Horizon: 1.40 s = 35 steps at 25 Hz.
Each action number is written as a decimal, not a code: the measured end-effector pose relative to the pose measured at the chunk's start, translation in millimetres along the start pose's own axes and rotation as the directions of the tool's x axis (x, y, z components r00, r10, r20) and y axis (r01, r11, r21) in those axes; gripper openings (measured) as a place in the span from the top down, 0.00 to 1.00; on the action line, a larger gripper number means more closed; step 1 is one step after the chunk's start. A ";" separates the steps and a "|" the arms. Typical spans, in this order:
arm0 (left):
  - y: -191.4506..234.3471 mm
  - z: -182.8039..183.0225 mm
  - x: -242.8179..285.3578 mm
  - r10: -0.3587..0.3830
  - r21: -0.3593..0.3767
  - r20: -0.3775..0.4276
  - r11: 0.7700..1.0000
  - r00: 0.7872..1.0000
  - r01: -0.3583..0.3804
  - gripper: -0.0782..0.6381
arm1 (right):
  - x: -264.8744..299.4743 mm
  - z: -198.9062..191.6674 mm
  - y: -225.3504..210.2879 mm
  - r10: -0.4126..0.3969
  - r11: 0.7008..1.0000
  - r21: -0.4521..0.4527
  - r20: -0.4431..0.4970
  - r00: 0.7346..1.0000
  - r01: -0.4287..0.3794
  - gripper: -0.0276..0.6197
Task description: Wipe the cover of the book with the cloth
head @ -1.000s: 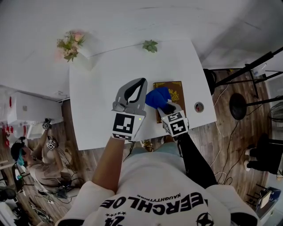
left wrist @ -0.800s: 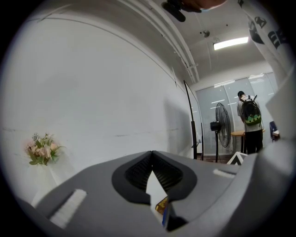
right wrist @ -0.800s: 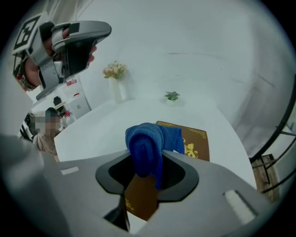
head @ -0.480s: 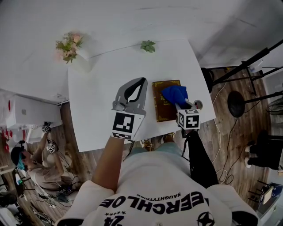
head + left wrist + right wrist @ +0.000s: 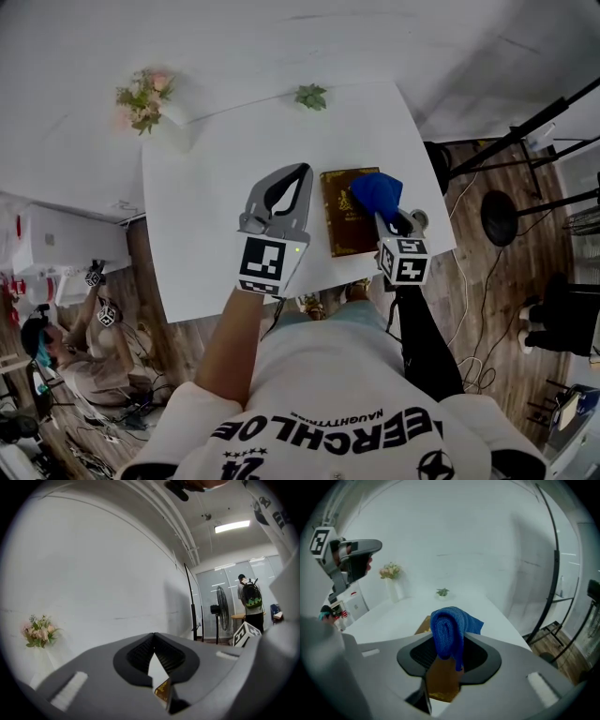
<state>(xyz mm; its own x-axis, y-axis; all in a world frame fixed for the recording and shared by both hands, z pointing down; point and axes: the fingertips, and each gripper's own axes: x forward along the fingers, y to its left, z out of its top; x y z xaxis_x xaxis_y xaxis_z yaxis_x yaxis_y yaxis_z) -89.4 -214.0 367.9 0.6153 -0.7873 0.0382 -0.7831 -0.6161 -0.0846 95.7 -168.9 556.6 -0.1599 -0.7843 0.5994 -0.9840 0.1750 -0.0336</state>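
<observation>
Here, right gripper (image 5: 385,218) pinching cloth (image 5: 374,191), over book (image 5: 343,228)

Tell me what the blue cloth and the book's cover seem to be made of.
The cloth looks like a knitted or microfibre fabric, matte blue: a fine looped texture shows and it droops in soft folds. The book has a flat brown cover, perhaps leatherette or coated board, with gold ornament; the look leaves that open.

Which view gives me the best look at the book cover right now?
The head view: the book shows nearly whole from above, one corner under the blue cloth. The right gripper view shows only a part below the cloth; the left gripper view shows only a sliver.
</observation>
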 end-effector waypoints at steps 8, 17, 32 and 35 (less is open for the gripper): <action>-5.5 -2.2 -4.4 -0.002 0.005 -0.007 1.000 1.000 0.002 0.81 | 15.5 -32.6 106.0 0.249 0.945 -0.179 -0.148 0.957 -0.274 0.76; -6.2 -5.7 -6.7 -0.002 0.002 -0.013 1.000 1.000 0.002 0.81 | 11.9 -47.2 59.3 0.131 0.976 -0.148 -0.176 0.976 -0.158 0.76; -28.0 -1.8 -4.5 0.004 0.014 -0.029 1.000 1.000 -0.004 0.81 | -22.9 -22.6 -19.4 -0.012 1.000 -0.016 -0.003 1.000 0.012 0.76; -33.8 -0.4 -9.0 0.013 0.020 -0.040 1.000 0.999 -0.013 0.81 | -23.8 -3.2 18.8 0.098 0.993 -0.076 0.044 0.994 -0.094 0.76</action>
<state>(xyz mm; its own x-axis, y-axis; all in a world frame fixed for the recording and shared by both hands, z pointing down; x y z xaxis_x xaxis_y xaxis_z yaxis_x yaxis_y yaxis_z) -68.6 -186.1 370.8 0.6007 -0.7958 0.0772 -0.7888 -0.6056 -0.1048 81.3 -145.0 544.3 -0.2588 -0.7888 0.5576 -0.9557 0.2929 -0.0293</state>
